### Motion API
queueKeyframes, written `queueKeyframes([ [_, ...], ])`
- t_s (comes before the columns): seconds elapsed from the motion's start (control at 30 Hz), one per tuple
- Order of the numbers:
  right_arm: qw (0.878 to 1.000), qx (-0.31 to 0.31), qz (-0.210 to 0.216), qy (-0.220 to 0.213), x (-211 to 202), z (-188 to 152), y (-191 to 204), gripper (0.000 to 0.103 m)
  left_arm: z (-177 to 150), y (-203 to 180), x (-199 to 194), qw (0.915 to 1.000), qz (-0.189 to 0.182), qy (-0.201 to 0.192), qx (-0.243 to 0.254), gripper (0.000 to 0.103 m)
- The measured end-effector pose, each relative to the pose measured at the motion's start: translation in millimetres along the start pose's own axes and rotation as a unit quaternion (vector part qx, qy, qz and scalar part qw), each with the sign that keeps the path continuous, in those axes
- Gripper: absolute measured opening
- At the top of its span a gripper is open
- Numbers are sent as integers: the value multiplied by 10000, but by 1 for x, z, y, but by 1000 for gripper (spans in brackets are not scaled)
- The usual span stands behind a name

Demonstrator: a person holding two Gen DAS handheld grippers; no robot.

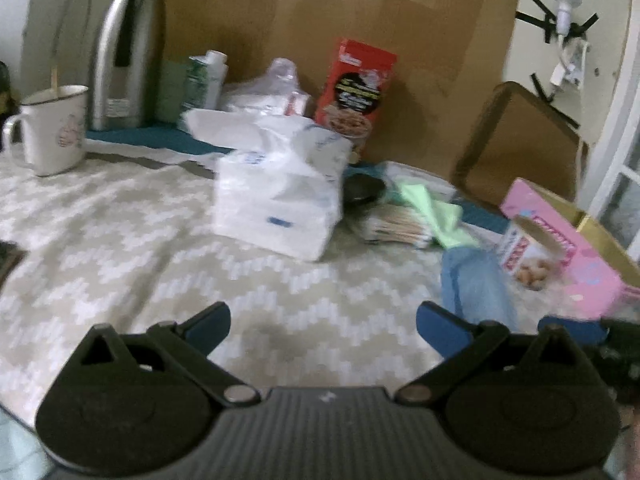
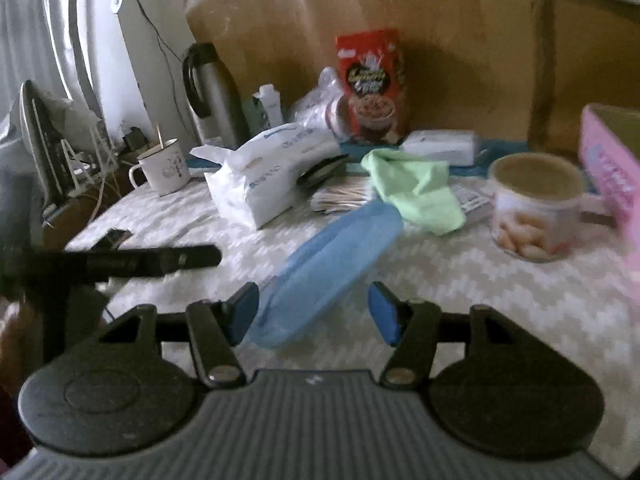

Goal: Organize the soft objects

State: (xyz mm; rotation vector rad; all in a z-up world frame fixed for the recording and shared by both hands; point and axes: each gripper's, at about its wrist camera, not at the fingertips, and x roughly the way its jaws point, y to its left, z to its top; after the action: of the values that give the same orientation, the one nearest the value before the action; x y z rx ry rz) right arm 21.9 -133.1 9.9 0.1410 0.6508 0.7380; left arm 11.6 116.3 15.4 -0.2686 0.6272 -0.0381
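Observation:
A blue cloth (image 2: pixel 324 268) lies stretched across the patterned tablecloth, its near end between the open fingers of my right gripper (image 2: pixel 314 312). A green cloth (image 2: pixel 420 188) lies crumpled just beyond it. In the left wrist view the blue cloth (image 1: pixel 476 284) and the green cloth (image 1: pixel 436 212) lie to the right. My left gripper (image 1: pixel 324 320) is open and empty above bare tablecloth, with a white tissue pack (image 1: pixel 280 200) ahead of it. The left gripper also shows as a dark bar in the right wrist view (image 2: pixel 152 260).
A white mug (image 1: pixel 52 128), a steel thermos (image 1: pixel 128 48), a red cereal box (image 1: pixel 356 88) and a cardboard sheet (image 1: pixel 320 8) stand at the back. A pink box (image 1: pixel 572 248) and a printed mug (image 2: pixel 536 208) sit at the right. A bundle of sticks (image 2: pixel 340 200) lies by the green cloth.

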Motion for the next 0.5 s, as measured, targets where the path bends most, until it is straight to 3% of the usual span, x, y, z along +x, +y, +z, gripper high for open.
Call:
queueKeyframes([
  [0.13, 9985, -356, -377, -191, -14, -17, 14, 63, 2, -16, 3, 9994, -326, 108, 8, 102],
  [0.23, 9986, -405, -318, -124, -8, -16, 14, 64, 3, -28, 3, 9986, -488, 160, 100, 102],
  [0.37, 9976, -636, -281, -9, 4, -17, 21, 76, 6, -49, 7, 9948, -876, 313, 410, 102],
  [0.43, 9956, -855, -383, 33, 11, -21, 25, 77, 5, -64, 18, 9916, -979, 475, 695, 102],
  [0.47, 9940, -979, -489, 65, 15, -24, 28, 79, 3, -70, 24, 9906, -938, 592, 804, 97],
  [0.5, 9924, -1066, -605, 128, 22, -25, 30, 78, 0, -76, 32, 9886, -967, 773, 861, 76],
])
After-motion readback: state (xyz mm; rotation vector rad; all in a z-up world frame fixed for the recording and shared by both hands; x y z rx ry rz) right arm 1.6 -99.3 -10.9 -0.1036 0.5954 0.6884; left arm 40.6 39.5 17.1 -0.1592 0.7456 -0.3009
